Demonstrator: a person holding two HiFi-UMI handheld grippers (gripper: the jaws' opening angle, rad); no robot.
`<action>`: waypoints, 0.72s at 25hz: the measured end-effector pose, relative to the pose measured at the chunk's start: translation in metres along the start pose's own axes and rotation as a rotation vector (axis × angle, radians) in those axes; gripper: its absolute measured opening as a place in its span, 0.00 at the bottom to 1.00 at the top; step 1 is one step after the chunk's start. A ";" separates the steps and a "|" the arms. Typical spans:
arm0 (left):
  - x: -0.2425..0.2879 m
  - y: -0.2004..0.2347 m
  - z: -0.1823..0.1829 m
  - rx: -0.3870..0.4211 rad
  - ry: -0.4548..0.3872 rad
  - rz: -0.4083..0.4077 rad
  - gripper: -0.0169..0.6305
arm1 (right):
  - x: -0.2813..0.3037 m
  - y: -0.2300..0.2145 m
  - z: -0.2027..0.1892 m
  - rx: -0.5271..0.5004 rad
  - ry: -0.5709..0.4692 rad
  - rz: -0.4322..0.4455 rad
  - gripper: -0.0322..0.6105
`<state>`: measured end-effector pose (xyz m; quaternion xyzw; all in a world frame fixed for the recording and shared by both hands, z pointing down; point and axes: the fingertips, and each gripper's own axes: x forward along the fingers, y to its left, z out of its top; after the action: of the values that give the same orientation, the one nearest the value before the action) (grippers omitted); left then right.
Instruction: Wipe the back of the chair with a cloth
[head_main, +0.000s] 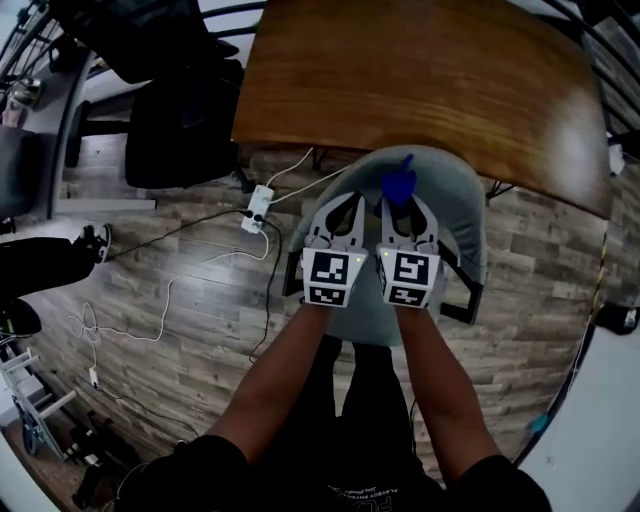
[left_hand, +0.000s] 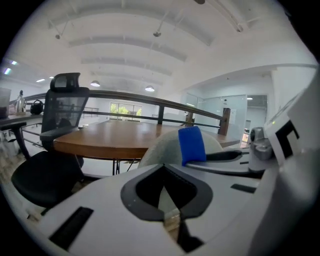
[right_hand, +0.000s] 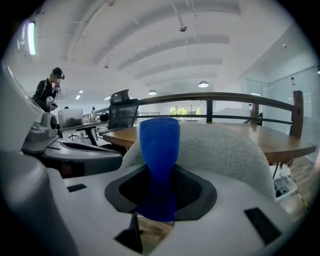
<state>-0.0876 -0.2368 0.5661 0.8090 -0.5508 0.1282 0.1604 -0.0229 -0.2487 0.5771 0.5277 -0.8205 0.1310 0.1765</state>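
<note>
The grey fabric chair (head_main: 455, 200) stands pushed in under the wooden table, right below me. Its rounded back (right_hand: 225, 155) fills the right gripper view beyond the jaws. My right gripper (head_main: 404, 215) hovers over the chair, shut on a blue cloth (head_main: 400, 185). The cloth (right_hand: 160, 145) sticks up out of the jaws in front of the chair back; whether it touches the fabric I cannot tell. Close beside it on the left, my left gripper (head_main: 342, 218) looks shut and holds nothing. In the left gripper view, the cloth (left_hand: 192, 145) and chair back (left_hand: 160, 150) show ahead.
A round wooden table (head_main: 420, 80) lies just beyond the chair. A black office chair (head_main: 180, 110) stands at the table's left. A power strip (head_main: 258, 208) with trailing cables lies on the wood floor. A person (right_hand: 49, 92) stands far off at the left.
</note>
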 end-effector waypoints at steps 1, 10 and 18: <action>-0.005 0.009 -0.003 -0.009 0.003 0.021 0.03 | 0.004 0.008 -0.001 -0.005 0.000 0.017 0.26; -0.026 0.060 -0.017 -0.047 -0.001 0.112 0.03 | 0.033 0.072 -0.011 -0.029 0.002 0.119 0.26; -0.018 0.068 -0.022 -0.054 -0.001 0.117 0.03 | 0.040 0.076 -0.009 -0.029 -0.034 0.112 0.26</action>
<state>-0.1582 -0.2358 0.5878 0.7709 -0.6004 0.1218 0.1742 -0.1065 -0.2470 0.5999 0.4806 -0.8534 0.1196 0.1625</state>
